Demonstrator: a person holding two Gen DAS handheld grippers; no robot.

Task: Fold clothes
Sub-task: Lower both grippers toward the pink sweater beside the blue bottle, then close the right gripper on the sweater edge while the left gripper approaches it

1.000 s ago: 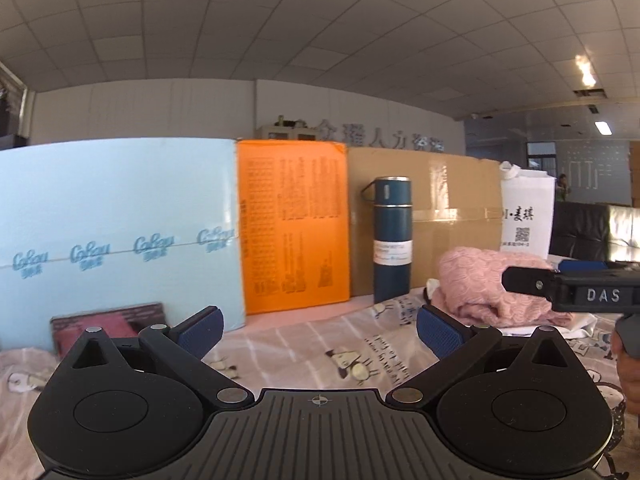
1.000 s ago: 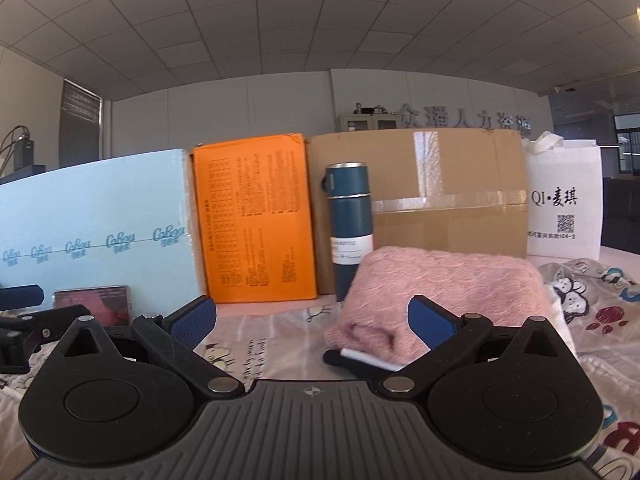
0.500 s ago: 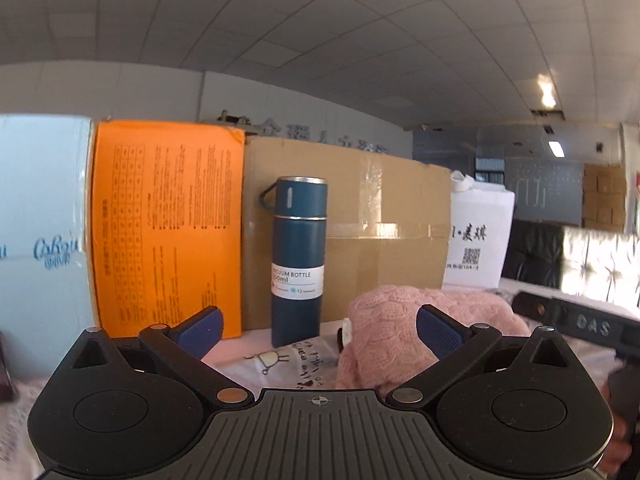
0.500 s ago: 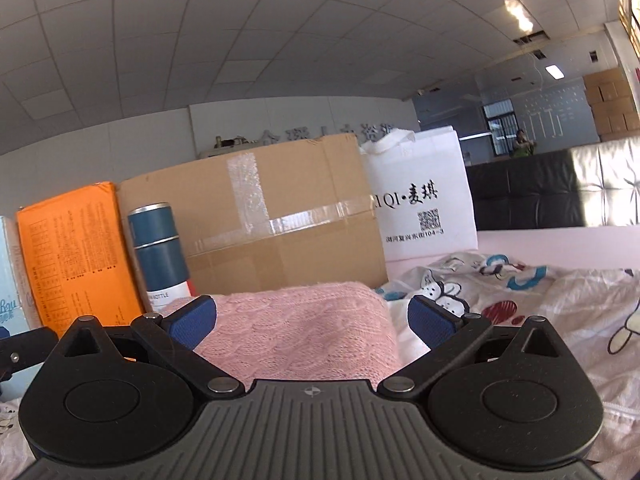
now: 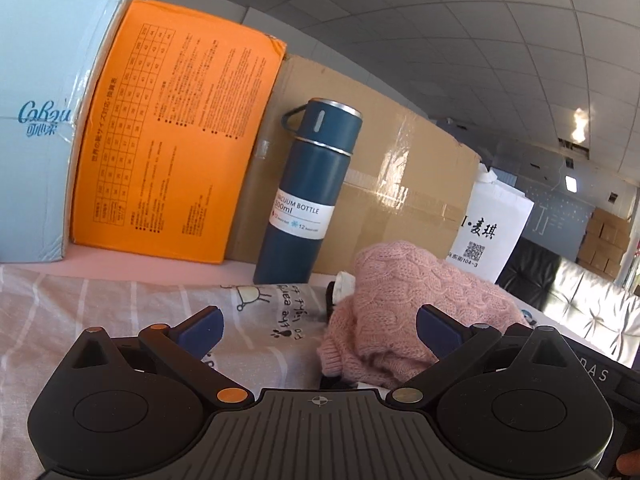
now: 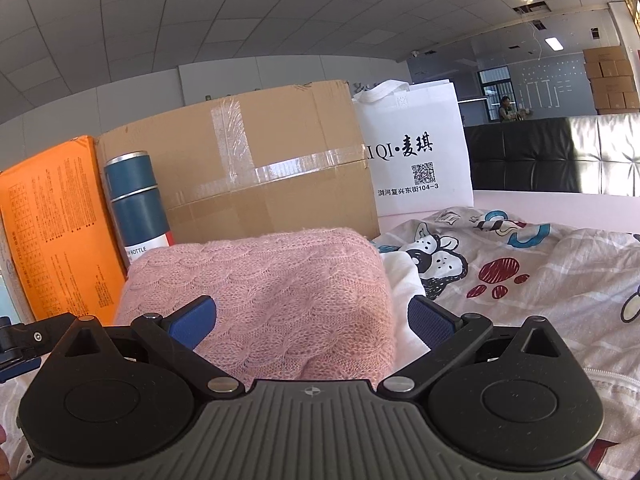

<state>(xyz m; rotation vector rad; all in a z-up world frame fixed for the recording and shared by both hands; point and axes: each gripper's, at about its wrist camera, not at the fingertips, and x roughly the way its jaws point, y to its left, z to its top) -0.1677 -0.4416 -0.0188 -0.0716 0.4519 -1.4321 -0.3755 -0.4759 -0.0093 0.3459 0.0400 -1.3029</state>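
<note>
A folded pink cable-knit sweater (image 5: pixel 404 300) lies on the cartoon-print sheet (image 5: pixel 120 304), on top of a white garment. In the right wrist view the sweater (image 6: pixel 280 280) fills the middle, just ahead of and between the fingers. My left gripper (image 5: pixel 320 328) is open and empty, with the sweater ahead and to its right. My right gripper (image 6: pixel 312 320) is open and empty, close in front of the sweater. The right gripper's body shows at the left wrist view's right edge (image 5: pixel 600 376).
A blue vacuum bottle (image 5: pixel 308 196) stands behind the sweater, against a taped cardboard box (image 6: pixel 260 168). An orange box (image 5: pixel 172 144) and a pale blue box (image 5: pixel 36 120) stand to the left, a white tote bag (image 6: pixel 416 160) to the right. A black sofa (image 6: pixel 560 156) is beyond.
Both grippers have swung right and moved closer to the pink sweater. The left view has tilted and now looks at the bottle and sweater. Both stay open.
</note>
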